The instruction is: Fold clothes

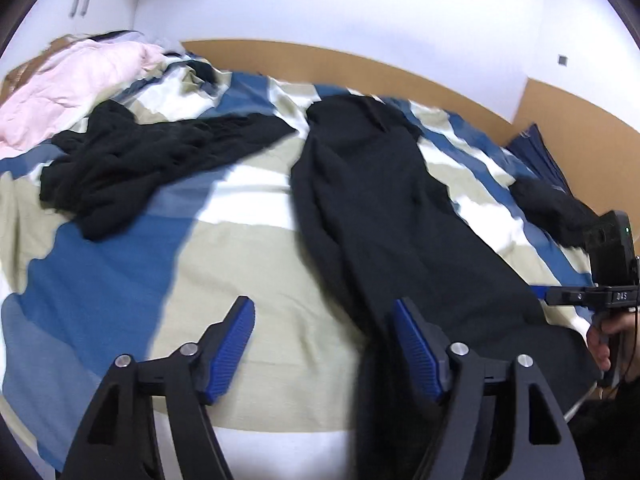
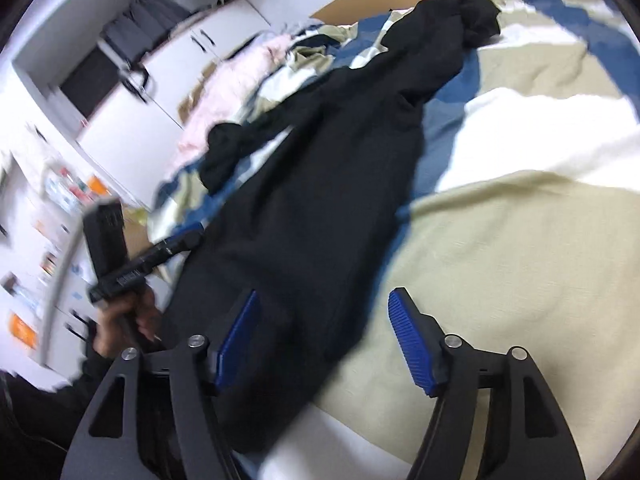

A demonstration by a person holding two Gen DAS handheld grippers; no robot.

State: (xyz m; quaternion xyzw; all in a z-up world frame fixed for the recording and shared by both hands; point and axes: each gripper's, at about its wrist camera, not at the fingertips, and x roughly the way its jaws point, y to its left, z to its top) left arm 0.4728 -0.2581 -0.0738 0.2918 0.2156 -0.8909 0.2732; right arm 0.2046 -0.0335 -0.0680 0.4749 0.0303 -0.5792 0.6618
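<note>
Black garment (image 1: 372,200): laid lengthwise on the striped bedspread (image 1: 240,280), near end at the bed edge, presumably spread ready for folding. Left gripper (image 1: 324,348): jaws wide, holding nothing, above its left border. Right gripper (image 2: 324,336): wide, empty, over its right border. Second black garment (image 1: 140,160): far left, crumpled.

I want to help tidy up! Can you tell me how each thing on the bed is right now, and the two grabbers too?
Long black garment: spread lengthwise on the bed, not folded.
Second black garment: crumpled, not folded.
Pink cloth: bunched at the far end.
Striped bed cover: wrinkled.
White cabinet: doors closed.
Left gripper: open, holding nothing.
Right gripper: open over the long garment's near end.
</note>
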